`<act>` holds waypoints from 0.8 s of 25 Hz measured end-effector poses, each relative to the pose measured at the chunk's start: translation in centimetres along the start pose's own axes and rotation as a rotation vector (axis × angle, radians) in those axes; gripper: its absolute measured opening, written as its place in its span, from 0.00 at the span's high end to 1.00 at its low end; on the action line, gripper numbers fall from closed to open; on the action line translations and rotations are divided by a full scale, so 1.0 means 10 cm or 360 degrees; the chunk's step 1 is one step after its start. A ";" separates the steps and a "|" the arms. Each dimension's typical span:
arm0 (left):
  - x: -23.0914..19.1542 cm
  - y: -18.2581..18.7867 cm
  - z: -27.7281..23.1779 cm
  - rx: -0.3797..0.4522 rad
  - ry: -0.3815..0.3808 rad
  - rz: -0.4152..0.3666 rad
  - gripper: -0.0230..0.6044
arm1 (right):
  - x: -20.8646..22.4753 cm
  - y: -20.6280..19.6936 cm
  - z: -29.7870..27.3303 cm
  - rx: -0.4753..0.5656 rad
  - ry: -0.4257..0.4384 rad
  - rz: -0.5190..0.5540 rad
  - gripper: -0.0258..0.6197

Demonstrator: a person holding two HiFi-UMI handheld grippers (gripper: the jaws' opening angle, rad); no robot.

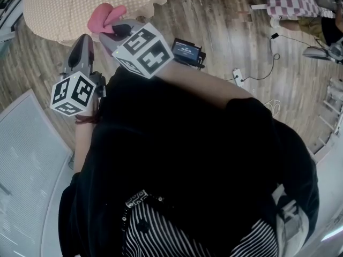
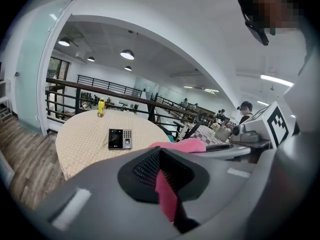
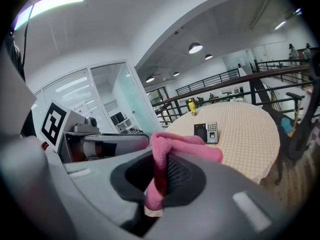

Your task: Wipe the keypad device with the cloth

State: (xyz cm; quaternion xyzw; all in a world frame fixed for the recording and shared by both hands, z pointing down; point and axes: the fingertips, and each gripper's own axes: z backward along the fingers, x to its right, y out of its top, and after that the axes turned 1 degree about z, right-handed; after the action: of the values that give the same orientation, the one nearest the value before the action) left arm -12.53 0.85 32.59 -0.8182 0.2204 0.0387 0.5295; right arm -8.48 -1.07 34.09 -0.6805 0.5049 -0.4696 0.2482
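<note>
The pink cloth (image 1: 104, 16) (image 3: 172, 146) hangs from my right gripper (image 1: 120, 30) (image 3: 160, 170), whose jaws are shut on a fold of it while the rest bunches over the top. My left gripper (image 1: 83, 42) (image 2: 161, 166) is just left of it, held in the air with its jaws shut. A thin pink sliver shows in their slit; I cannot tell what it is. The black keypad device (image 2: 120, 139) (image 3: 206, 132) lies flat on the round table (image 2: 85, 149) (image 1: 53, 12) ahead, well beyond both grippers. The cloth (image 2: 181, 145) also shows in the left gripper view.
A yellow bottle (image 2: 101, 107) (image 3: 192, 107) stands at the table's far edge by a black railing (image 2: 90, 91). On the wooden floor lie a black box with a screen (image 1: 187, 51) and a power strip with cable (image 1: 238, 78). A white panel (image 1: 21, 143) stands at my left.
</note>
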 end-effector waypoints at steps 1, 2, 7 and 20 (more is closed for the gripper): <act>0.01 0.00 0.03 0.0004 -0.0001 0.0001 0.96 | -0.03 0.00 0.01 0.0000 0.0000 0.0006 0.91; 0.01 -0.02 0.07 0.0008 -0.0005 0.0002 0.96 | -0.07 -0.03 0.02 -0.0001 -0.0001 0.0012 0.91; 0.07 0.06 -0.08 0.0010 -0.0051 -0.0012 0.96 | 0.03 -0.01 0.03 -0.0011 -0.0013 0.0016 0.91; 0.15 0.60 -0.78 0.0018 -0.0345 -0.0145 0.96 | 0.64 0.47 -0.01 0.0124 -0.0286 -0.0079 0.91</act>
State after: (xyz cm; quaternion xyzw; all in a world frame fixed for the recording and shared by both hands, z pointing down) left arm -14.92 -8.58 30.42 -0.8155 0.1246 0.1014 0.5560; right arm -10.40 -8.71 32.84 -0.7220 0.4448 -0.4321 0.3069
